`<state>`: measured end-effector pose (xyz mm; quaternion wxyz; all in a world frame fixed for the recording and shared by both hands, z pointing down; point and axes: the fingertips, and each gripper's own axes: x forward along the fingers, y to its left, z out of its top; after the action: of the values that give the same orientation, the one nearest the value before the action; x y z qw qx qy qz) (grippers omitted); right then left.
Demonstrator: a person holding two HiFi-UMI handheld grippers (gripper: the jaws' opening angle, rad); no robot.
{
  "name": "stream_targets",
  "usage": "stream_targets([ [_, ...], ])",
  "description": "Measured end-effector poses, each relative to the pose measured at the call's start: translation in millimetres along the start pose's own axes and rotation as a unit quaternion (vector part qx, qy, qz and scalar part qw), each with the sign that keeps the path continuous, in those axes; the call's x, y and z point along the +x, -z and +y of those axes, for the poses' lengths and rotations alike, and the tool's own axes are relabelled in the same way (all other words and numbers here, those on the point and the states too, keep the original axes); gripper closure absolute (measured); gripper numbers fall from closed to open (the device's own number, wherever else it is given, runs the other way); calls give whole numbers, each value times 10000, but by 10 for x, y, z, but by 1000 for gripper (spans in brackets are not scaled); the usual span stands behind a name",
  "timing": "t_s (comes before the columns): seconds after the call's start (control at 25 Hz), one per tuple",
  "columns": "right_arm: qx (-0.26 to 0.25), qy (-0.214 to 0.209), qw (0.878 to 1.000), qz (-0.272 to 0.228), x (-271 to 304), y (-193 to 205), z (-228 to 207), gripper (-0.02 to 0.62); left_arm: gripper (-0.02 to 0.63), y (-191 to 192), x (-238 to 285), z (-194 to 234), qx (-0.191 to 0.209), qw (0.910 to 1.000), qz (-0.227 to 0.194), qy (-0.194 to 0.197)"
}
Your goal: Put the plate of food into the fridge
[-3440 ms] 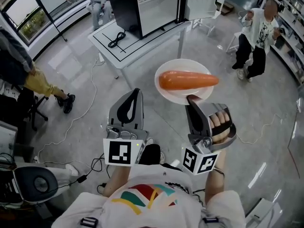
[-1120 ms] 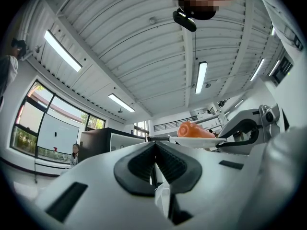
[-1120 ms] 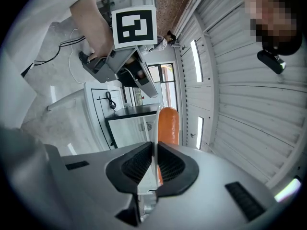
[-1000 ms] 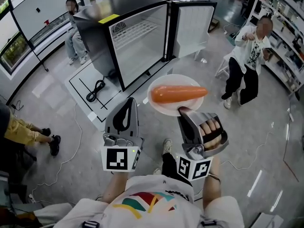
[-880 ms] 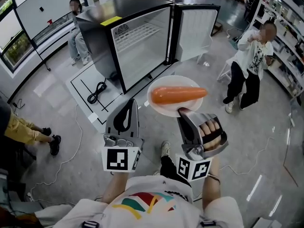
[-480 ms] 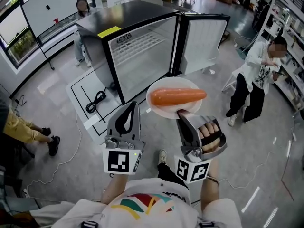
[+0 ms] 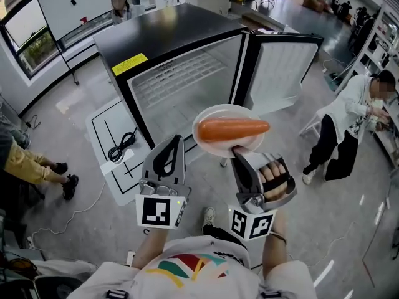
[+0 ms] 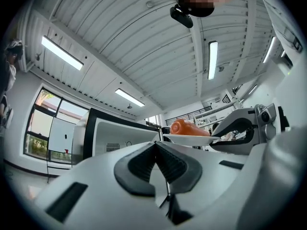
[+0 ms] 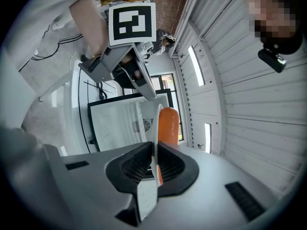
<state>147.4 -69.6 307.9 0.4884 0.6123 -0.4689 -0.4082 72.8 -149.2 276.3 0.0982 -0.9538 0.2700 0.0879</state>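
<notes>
A white plate (image 7: 211,146) carries one orange carrot (image 7: 232,129) lying across it. My right gripper (image 7: 237,150) is shut on the plate's near rim and holds it level in the air, in front of the open black fridge (image 7: 168,61). In the right gripper view the plate's edge (image 9: 154,128) runs between the pads, with the carrot (image 9: 168,126) beyond them. My left gripper (image 7: 172,139) is shut and empty, just left of the plate. The left gripper view shows the plate (image 8: 189,138) and the carrot (image 8: 188,127) to its right. The fridge's white inside (image 7: 187,89) with a wire shelf faces me; its door (image 7: 283,64) stands open at the right.
The fridge stands on a white table (image 7: 109,139) with a black cable (image 7: 120,146) on it. One person (image 7: 352,120) stands at the right, another (image 7: 121,5) sits behind the fridge, and someone's legs (image 7: 31,164) show at the left. Shelves line the far right wall.
The fridge has come closer and now fills the upper middle of the head view. The plate stays in the right gripper, and both grippers keep their places.
</notes>
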Motion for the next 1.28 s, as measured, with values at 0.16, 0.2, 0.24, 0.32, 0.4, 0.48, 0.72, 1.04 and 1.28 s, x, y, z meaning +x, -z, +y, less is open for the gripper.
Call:
stream_targets([
  [0.16,36,-23,9999,-124,308,248,-74,568,600,65,363,62,19,9999,83,-146],
  [0.2,39,-29,9999,-154,379,310,-81,568,600,99,438,76,40,9998,105,-178],
  [0.24,36,-31,9998,-179,452,370,-86,568,600,138,511,94,58,9997,115,-212],
  [0.32,23,-49,9998,-209,591,481,-79,568,600,221,645,139,38,9995,138,-298],
  [0.4,19,-129,9996,-234,706,564,-39,568,600,306,738,176,9,9992,186,-361],
  [0.48,5,-242,9993,-289,796,616,21,568,600,374,794,205,-9,9988,233,-427],
  [0.72,40,-486,9972,-561,909,613,131,563,600,482,877,259,-18,9976,377,-584],
  [1.04,38,-457,9971,-607,1199,661,95,565,600,543,1090,415,-53,9973,385,-623],
  [1.28,-54,-405,9969,-669,1498,667,17,565,600,576,1269,560,-130,9974,351,-614],
])
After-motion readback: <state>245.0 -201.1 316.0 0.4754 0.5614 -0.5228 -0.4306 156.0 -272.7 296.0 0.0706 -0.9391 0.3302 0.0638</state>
